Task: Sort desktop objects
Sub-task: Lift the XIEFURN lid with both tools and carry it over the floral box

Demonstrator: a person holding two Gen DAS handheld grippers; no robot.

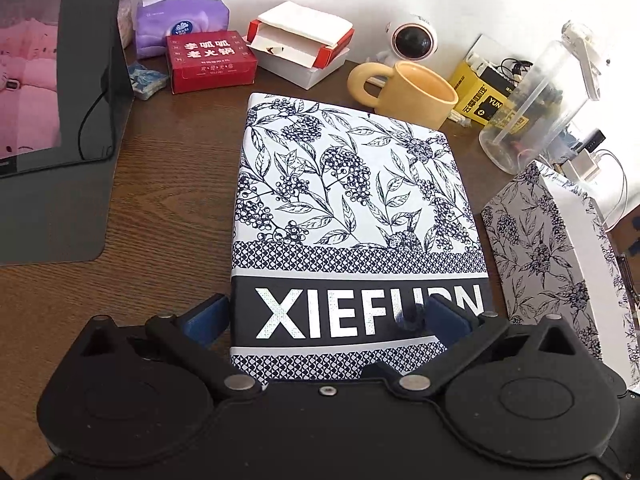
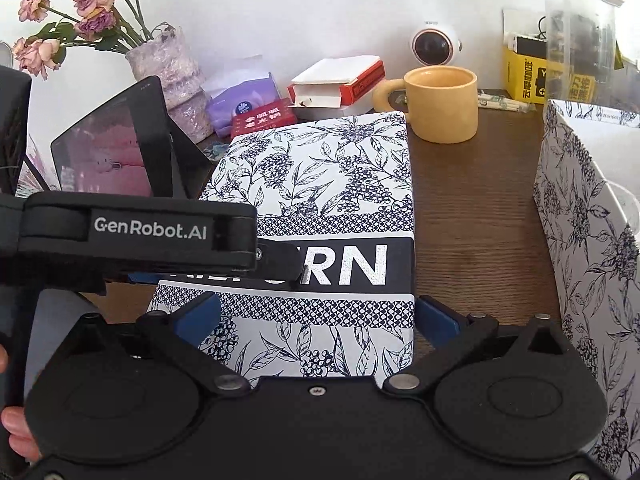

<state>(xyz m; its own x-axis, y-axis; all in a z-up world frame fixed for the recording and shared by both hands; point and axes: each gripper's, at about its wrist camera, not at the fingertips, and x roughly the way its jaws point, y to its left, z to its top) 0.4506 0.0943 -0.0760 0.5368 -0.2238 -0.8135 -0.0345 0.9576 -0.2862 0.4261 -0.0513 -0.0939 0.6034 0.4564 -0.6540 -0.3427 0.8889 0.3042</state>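
Right now, brown wooden desk holds everything. Big blue-and-white flower box lies flat in middle. Its open lid stands just beside, on right. Left gripper blue fingers wide apart, one each side of box's near end. Right gripper same, spread around box. Yellow mug behind box.

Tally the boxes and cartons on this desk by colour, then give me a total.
Blue-and-white floral: 2, the flat box and the open box to its right
Red: 2, the closed carton and the opened carton holding white paper
White: 1, the box under the opened red carton
Yellow: 1, the carton behind the mug
Total: 6
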